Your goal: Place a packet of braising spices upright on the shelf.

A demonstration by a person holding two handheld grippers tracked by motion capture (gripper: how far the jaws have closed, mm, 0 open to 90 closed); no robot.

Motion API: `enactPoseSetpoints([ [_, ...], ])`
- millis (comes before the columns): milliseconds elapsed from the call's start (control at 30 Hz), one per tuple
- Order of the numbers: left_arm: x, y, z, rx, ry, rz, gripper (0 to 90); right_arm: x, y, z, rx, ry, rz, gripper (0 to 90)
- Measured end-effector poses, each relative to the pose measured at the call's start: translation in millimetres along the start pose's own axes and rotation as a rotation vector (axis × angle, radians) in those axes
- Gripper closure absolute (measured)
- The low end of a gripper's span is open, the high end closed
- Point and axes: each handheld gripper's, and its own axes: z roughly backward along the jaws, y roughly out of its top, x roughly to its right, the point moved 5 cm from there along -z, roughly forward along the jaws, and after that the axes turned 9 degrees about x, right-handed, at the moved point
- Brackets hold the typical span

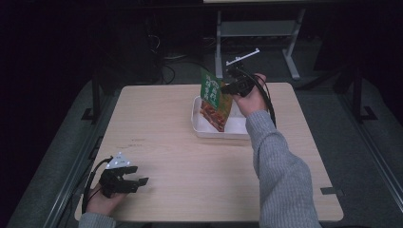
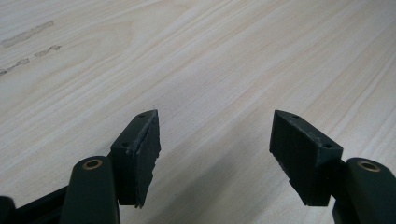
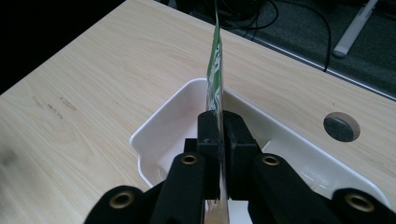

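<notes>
Currently: right gripper clamps pouch above tray; lower upright, release inside. Left gripper open, idle on surface.

Pouch print too small to read; bottom probably behind tray wall.

A tray sits on the table, right of centre and toward the far edge. A food pouch hangs upright above the tray's left end, its lower edge inside the tray; whether it touches the floor of the tray cannot be told. The right gripper is at the pouch's upper right edge, above the tray. The left gripper rests at the near left corner of the table, well apart from the tray.
</notes>
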Motion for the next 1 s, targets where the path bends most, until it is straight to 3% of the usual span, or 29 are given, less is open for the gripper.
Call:
enactPoseSetpoints([
  [367,0.7,-0.1,-0.3,-0.001,0.003,-0.002,32.6,3.2,-3.5,14.0,0.026,0.031,-0.018,75.2],
  [1000,2.5,1.5,0.3,0.009,0.003,-0.013,32.2,3.3,-15.6,29.8,0.035,0.071,-0.023,68.1],
])
